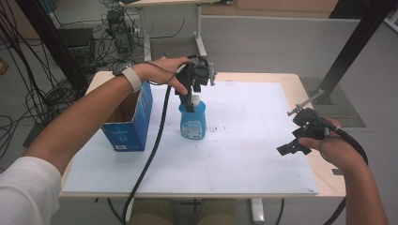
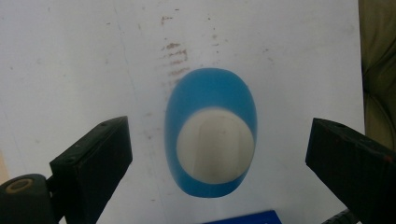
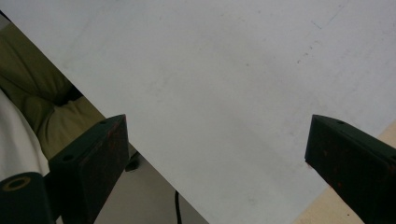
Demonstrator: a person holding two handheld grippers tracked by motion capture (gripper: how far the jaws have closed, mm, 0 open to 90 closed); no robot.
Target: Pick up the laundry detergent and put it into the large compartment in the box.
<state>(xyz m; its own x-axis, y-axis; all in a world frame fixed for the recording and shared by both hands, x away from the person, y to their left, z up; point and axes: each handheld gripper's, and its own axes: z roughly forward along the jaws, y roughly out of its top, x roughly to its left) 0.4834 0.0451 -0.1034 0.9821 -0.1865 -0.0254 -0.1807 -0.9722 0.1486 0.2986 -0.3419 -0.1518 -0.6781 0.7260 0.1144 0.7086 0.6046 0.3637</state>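
White sleeve (image 1: 19,187) at lower left corner of high view, forearm goes up to left gripper (image 1: 196,77). Left gripper hangs directly above blue bottle (image 1: 192,121), jaws wide apart, holding nothing; white cap (image 2: 215,148) seen between them from above. Bottle stands upright on white sheet (image 1: 244,140), just right of open blue box (image 1: 129,119). Right gripper (image 1: 300,138) near right edge of sheet, jaws wide open, empty.

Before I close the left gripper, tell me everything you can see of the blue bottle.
The blue bottle stands upright on the white mat, right beside the open blue box. It looks like translucent plastic, with an oval body, a white cap and a printed front label. The left gripper hangs over the cap, fingers wide apart, not touching.
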